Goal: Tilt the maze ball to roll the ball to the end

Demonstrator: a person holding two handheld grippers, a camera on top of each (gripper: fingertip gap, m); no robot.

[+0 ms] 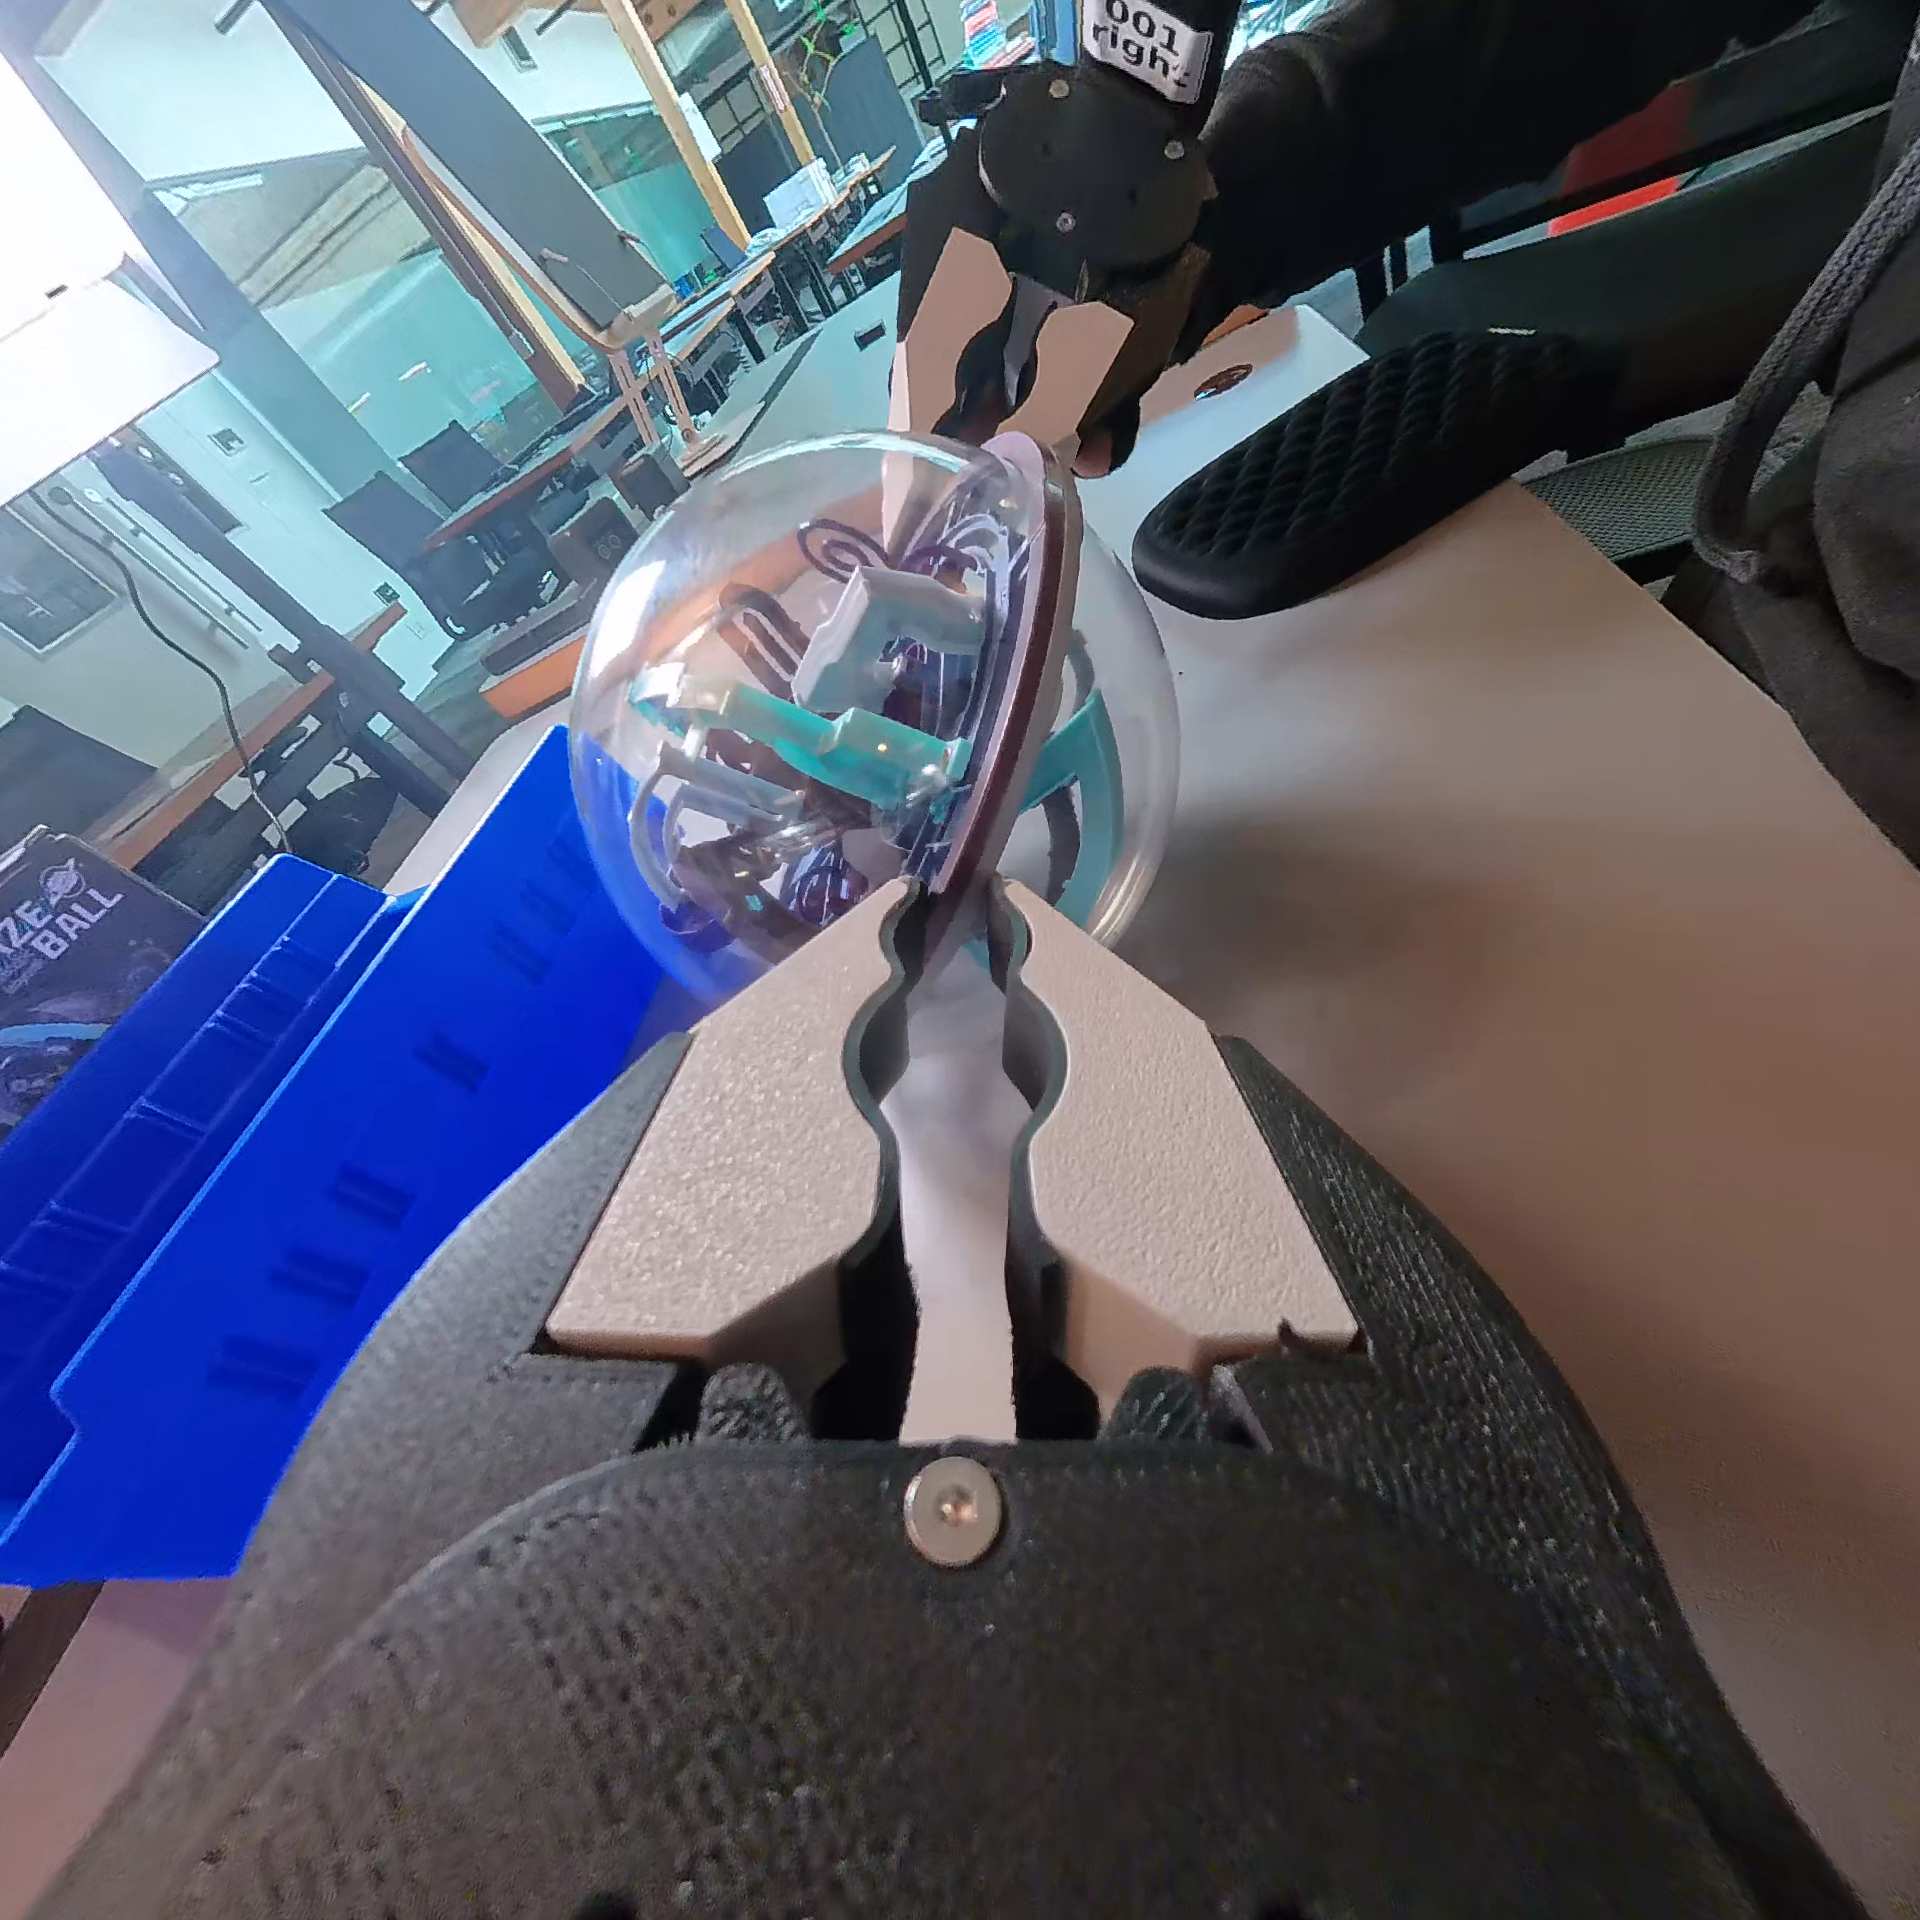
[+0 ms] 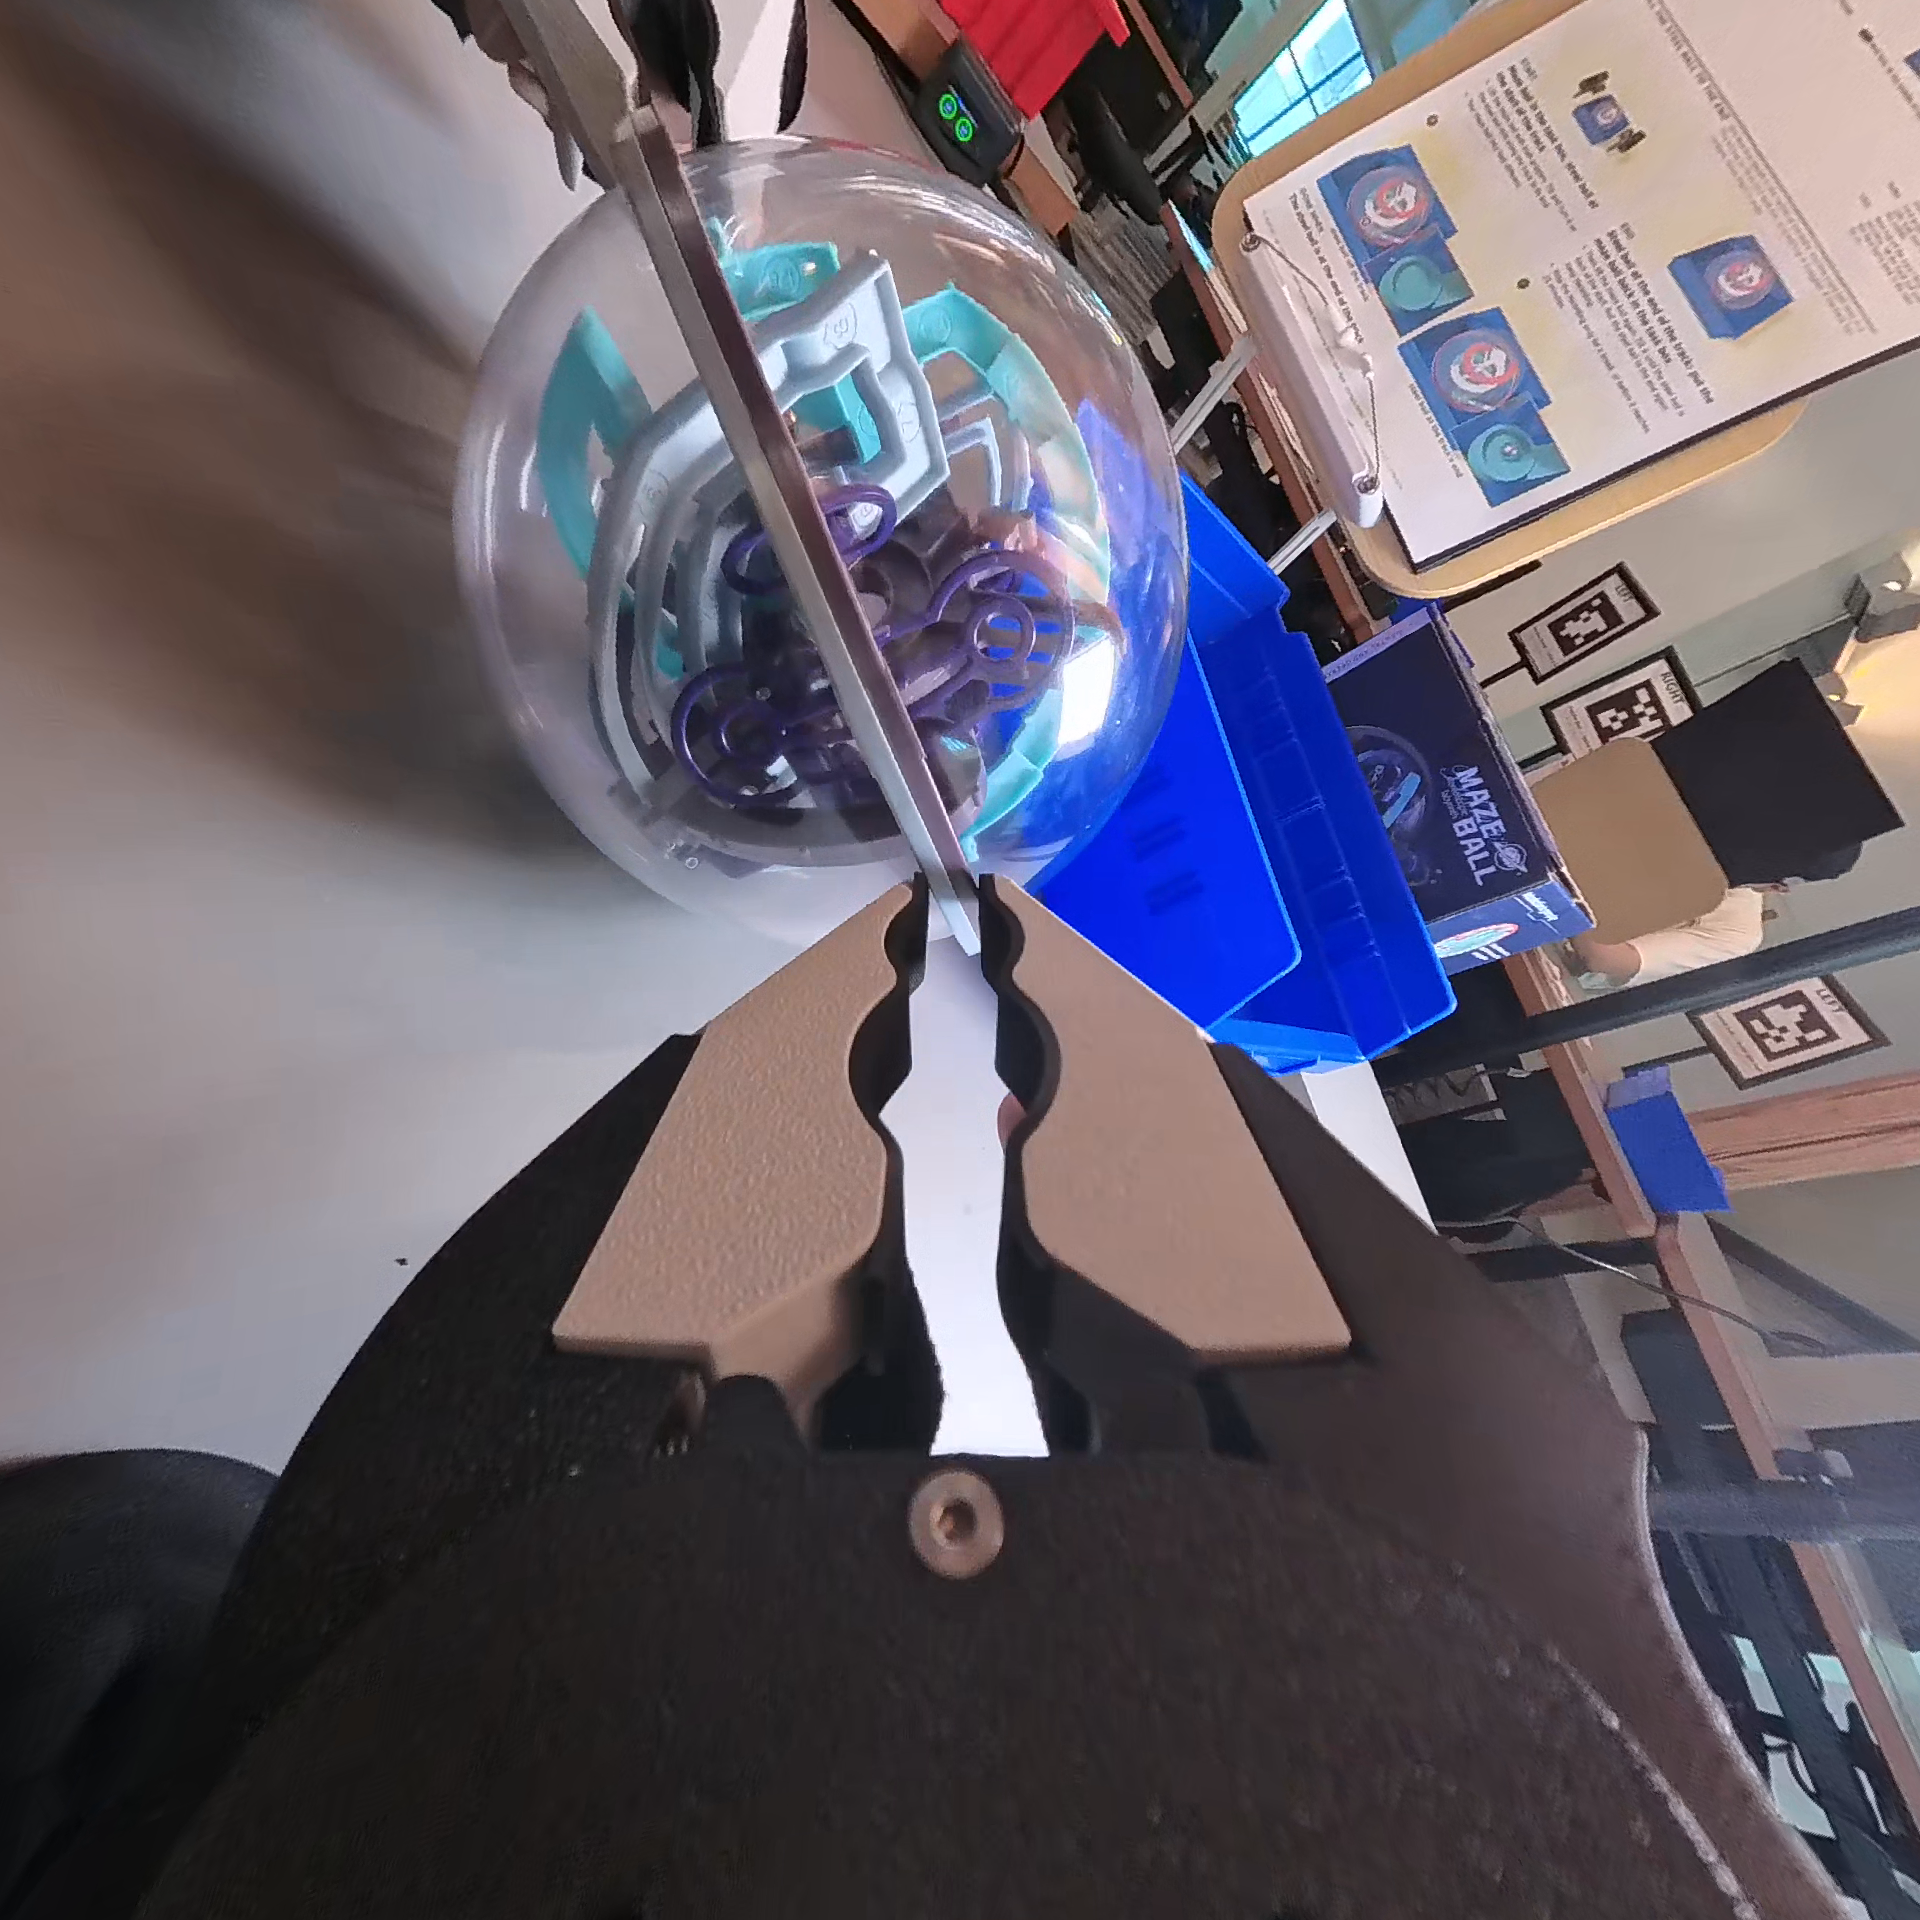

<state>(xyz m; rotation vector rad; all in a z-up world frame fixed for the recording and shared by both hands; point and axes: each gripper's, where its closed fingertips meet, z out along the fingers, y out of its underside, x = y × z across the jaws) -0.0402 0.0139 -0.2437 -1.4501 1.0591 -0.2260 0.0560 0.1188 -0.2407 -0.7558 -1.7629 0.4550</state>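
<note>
The maze ball is a clear sphere with teal, grey and purple tracks inside and a flat rim around its middle. It hangs in the air between both grippers, tilted. My left gripper is shut on the near edge of the rim. My right gripper shows at the far side in the left wrist view, shut on the opposite edge of the rim. In the right wrist view the maze ball fills the middle and my right gripper pinches its rim. I cannot make out the small ball inside.
A blue bin lies left of the maze ball and also shows in the right wrist view. The toy's dark box stands behind it. An instruction board stands beyond. A black mesh chair arm is to the right over the table.
</note>
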